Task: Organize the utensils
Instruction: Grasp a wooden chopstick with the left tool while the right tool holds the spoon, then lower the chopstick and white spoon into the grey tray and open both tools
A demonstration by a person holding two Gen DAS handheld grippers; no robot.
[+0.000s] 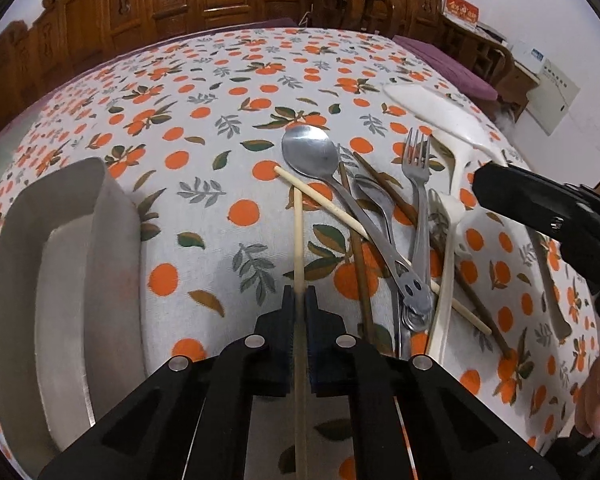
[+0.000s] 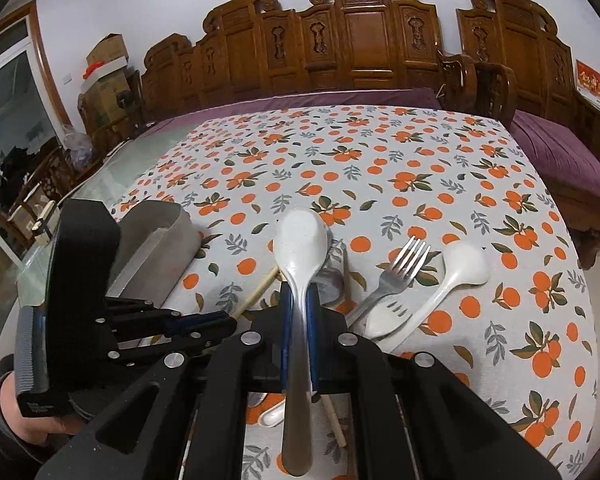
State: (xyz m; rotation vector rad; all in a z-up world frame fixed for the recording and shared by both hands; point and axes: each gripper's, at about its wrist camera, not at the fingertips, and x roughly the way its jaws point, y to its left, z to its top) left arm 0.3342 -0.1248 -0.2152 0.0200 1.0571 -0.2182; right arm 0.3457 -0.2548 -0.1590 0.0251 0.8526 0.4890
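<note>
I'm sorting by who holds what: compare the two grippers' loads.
The left gripper is shut on a thin, pale wooden chopstick; the right gripper is shut on a broad white spoon. The chopstick is a straight stick; the spoon ends in a wide bowl. Both point forward above the tablecloth.

Two metal spoons, two white spoons, two forks, four chopsticks, one tray
</note>
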